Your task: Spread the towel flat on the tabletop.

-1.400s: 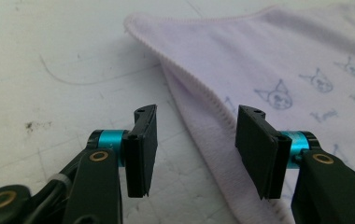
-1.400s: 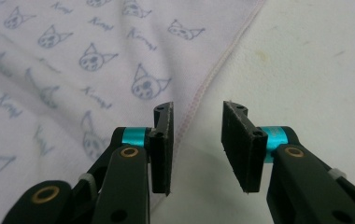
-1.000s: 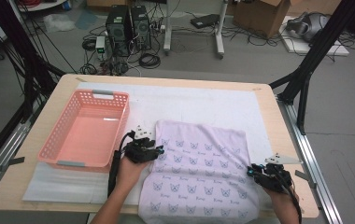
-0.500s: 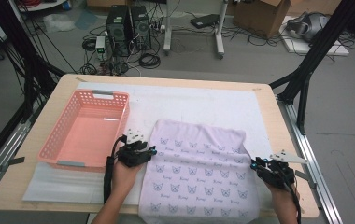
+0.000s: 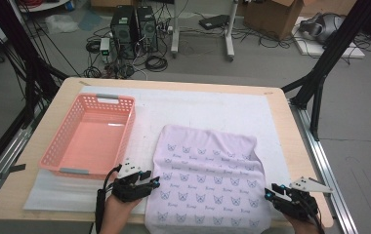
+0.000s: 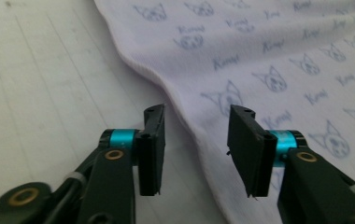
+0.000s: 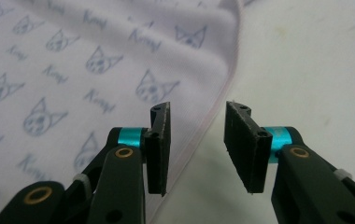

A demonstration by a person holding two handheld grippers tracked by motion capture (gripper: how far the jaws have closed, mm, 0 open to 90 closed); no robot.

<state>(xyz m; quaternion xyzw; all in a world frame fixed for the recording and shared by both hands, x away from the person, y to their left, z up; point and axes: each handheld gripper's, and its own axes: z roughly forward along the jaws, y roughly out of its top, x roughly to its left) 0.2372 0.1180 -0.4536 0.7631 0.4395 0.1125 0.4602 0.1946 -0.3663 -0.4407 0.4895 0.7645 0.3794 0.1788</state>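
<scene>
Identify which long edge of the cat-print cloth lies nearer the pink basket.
The cloth's left edge, where the left hand-held gripper sits open; the pink basket lies just beyond it.

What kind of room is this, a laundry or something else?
Most likely a lab or workshop for recording handling work. A table holds a printed cloth and a pink basket, while computer towers, loose cables and a cardboard box sit on the floor.

cloth [image 5: 208,183]: near hem cut off by the high view's bottom edge
cloth print: wording too blurred to read
person's hands: forearms cut off at bottom edge
table [image 5: 281,112]: near corners out of frame
</scene>
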